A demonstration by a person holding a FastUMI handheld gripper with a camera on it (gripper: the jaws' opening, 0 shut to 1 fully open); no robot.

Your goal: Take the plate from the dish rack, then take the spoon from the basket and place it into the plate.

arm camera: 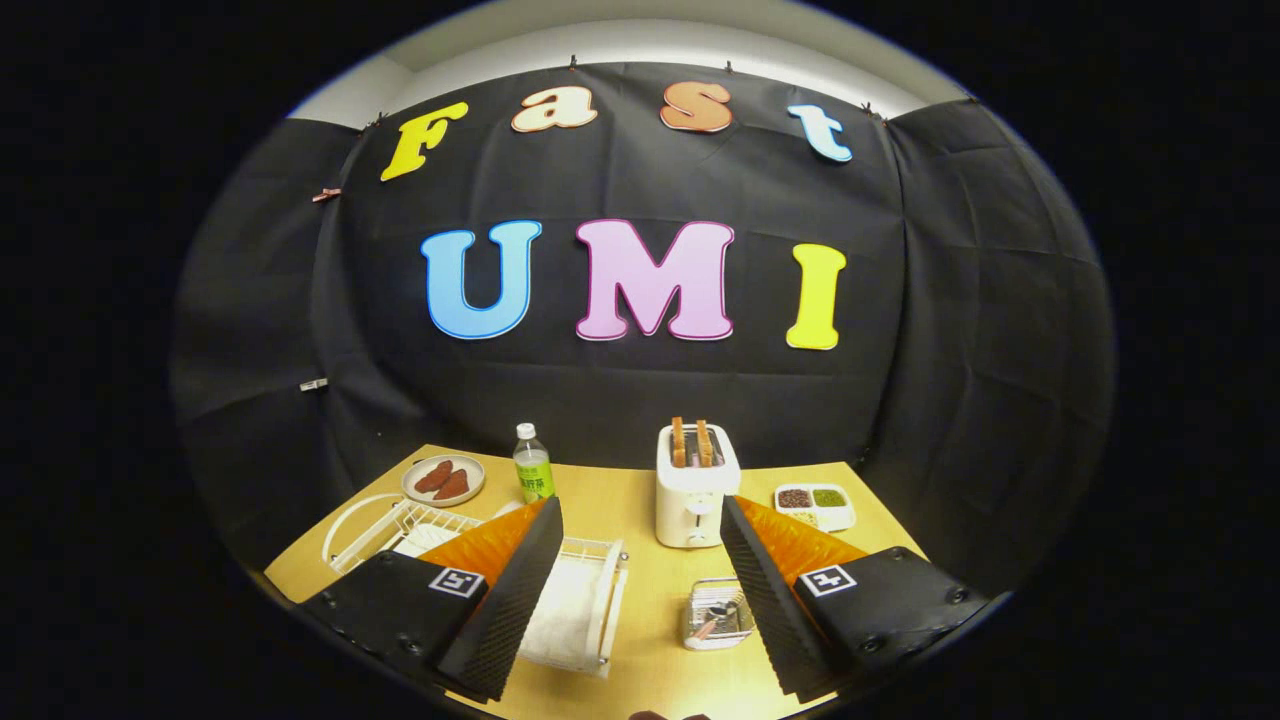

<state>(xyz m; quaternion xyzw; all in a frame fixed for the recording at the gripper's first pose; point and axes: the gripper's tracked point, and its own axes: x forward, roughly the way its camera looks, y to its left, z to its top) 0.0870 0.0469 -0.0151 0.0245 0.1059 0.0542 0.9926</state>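
Jaws stand wide apart, gripping nothing; we hold the gripper (640, 590) above the wooden surface (640, 500). White wire dish rack (590, 600) with the pale plate (425, 538) lies ahead-left, partly behind one finger; small metal basket (716, 612) of cutlery sits between them.

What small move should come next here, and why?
Probably swing toward the rack beside one finger and descend to the plate in it. The gripper hangs open, holding nothing, high above the table, and the plate comes first.
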